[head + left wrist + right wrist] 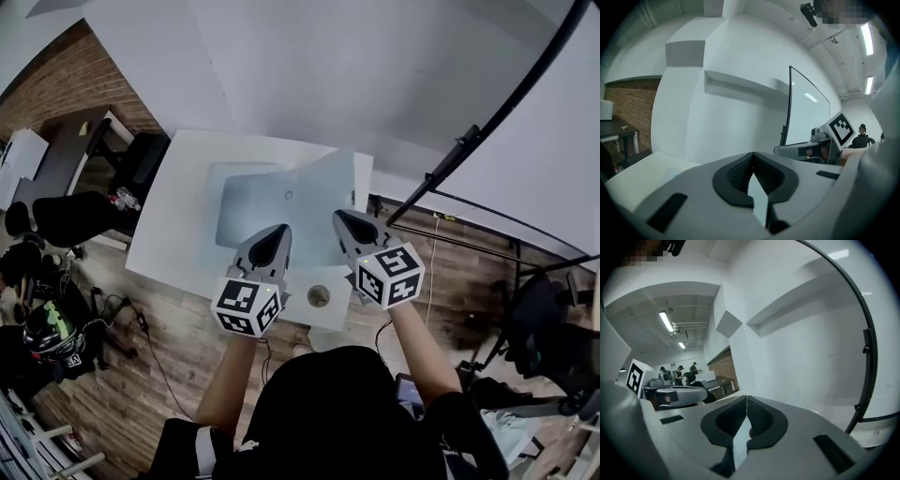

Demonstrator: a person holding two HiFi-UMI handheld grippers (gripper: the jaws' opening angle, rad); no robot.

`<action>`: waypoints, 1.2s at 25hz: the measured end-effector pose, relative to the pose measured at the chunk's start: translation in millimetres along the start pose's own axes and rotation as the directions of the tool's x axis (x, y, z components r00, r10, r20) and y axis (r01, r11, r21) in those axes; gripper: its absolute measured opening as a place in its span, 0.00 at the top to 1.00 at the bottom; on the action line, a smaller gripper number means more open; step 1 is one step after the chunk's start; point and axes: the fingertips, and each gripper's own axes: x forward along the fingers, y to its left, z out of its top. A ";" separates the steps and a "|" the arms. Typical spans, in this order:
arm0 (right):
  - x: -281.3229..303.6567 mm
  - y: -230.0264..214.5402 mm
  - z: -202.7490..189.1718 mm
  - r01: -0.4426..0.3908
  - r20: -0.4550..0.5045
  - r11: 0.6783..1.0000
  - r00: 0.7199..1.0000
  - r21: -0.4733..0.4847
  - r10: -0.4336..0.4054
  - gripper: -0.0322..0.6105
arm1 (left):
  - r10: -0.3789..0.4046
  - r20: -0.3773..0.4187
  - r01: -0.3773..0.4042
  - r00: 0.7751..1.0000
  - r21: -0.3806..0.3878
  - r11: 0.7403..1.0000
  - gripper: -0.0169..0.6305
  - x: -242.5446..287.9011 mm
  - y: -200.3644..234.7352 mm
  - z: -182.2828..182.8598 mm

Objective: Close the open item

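We look down on a plank wood floor (169, 347) and a smooth white rectangular table (169, 234), with a red brick wall (66, 80) at far left and a thin black curved pole (506, 103) sweeping across the right. On the table's middle lies the open item, a pale silver-blue laptop (309, 202) with flat matte panels. The grey plastic left gripper (279, 231) and right gripper (341, 217), each carrying a black-and-white marker cube, cover the laptop's near edge. Both are clenched, their ribbed black pads meeting at the tips and gripping nothing. A small round disc (319, 296) sits near the table's front edge.
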 end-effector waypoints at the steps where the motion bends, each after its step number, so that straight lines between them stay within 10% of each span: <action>1: 0.0 -6.1 -1.5 0.010 -0.003 1.000 1.000 0.006 -0.010 0.89 | -0.008 -0.006 0.008 1.000 -0.001 1.000 0.95 5.3 -0.8 -1.5; 30: 10.4 -118.1 -66.2 0.159 -0.122 0.979 0.982 0.128 -0.144 0.89 | -0.122 -0.176 0.116 0.977 -0.041 0.992 0.95 98.9 -20.4 -61.6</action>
